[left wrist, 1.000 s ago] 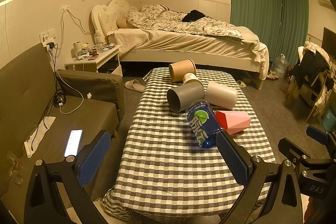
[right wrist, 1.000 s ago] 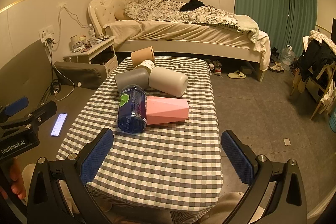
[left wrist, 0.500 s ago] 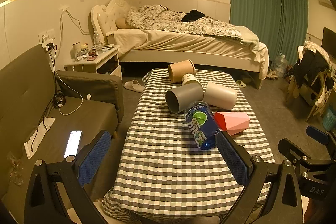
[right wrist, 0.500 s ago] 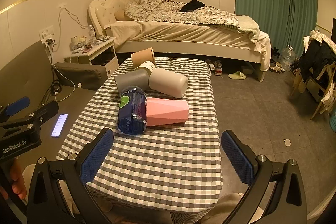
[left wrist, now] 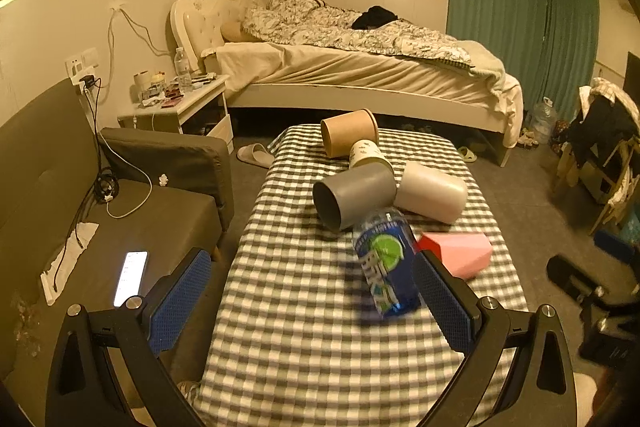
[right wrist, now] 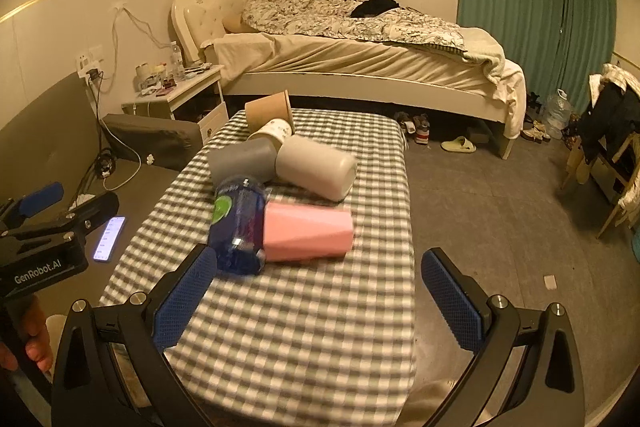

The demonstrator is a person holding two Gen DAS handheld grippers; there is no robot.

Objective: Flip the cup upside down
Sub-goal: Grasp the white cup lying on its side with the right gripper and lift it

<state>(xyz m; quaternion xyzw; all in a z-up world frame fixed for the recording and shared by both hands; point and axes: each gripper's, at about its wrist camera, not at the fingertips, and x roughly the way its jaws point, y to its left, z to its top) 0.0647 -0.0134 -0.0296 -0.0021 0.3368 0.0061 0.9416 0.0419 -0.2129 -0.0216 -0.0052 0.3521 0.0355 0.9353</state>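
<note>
Several cups lie on their sides on a checkered table (left wrist: pixel 304 307): a brown paper cup (left wrist: pixel 349 131), a small printed paper cup (left wrist: pixel 366 155), a grey cup (left wrist: pixel 354 193), a cream cup (left wrist: pixel 432 191), a pink faceted cup (left wrist: pixel 460 253) and a blue bottle (left wrist: pixel 386 263). They also show in the right wrist view: the pink cup (right wrist: pixel 306 233), blue bottle (right wrist: pixel 238 223), cream cup (right wrist: pixel 316 167) and grey cup (right wrist: pixel 240 157). My left gripper (left wrist: pixel 312 299) is open and empty, short of the bottle. My right gripper (right wrist: pixel 316 295) is open and empty, just short of the pink cup.
A grey sofa (left wrist: pixel 60 187) with a lit phone (left wrist: pixel 130 277) lies left of the table. A bed (left wrist: pixel 360 67) and nightstand (left wrist: pixel 180 103) stand behind. A chair with clothes (left wrist: pixel 604 139) is at the right. The table's right edge drops to bare floor (right wrist: pixel 500 207).
Both grippers have moved forward toward the cups, the right one most in the last half second; the cups look larger and nearer. Both stay open. The cups have not moved.
</note>
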